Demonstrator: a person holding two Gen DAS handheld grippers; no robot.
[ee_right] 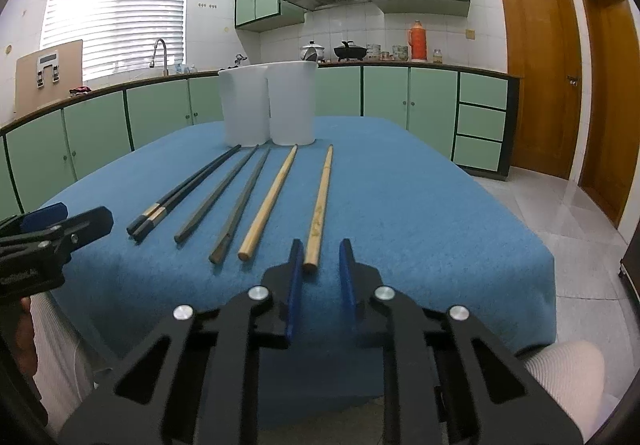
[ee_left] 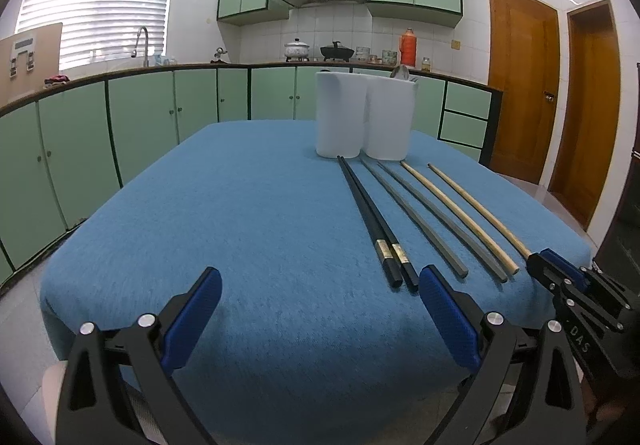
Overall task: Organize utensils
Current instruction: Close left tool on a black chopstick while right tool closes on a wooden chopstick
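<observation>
Three pairs of chopsticks lie side by side on the blue tablecloth (ee_left: 240,205): a black pair (ee_left: 372,221), a grey pair (ee_left: 420,213) and a wooden pair (ee_right: 268,201). Behind their tips stand two white holders (ee_right: 244,105) (ee_right: 292,101); a spoon (ee_left: 400,72) sticks out of one. My right gripper (ee_right: 321,249) straddles the near end of the rightmost wooden chopstick (ee_right: 318,213). Its jaws are narrow, with a gap still showing on the right side of the stick. My left gripper (ee_left: 320,305) stands wide open near the table's front edge, left of the black pair, holding nothing.
Pale green kitchen cabinets (ee_left: 140,117) run along the counter behind the table, with a sink tap (ee_left: 142,41), pots and an orange flask (ee_left: 408,45). Wooden doors (ee_left: 520,85) are at the right. A person's light sleeves show at the bottom of both views.
</observation>
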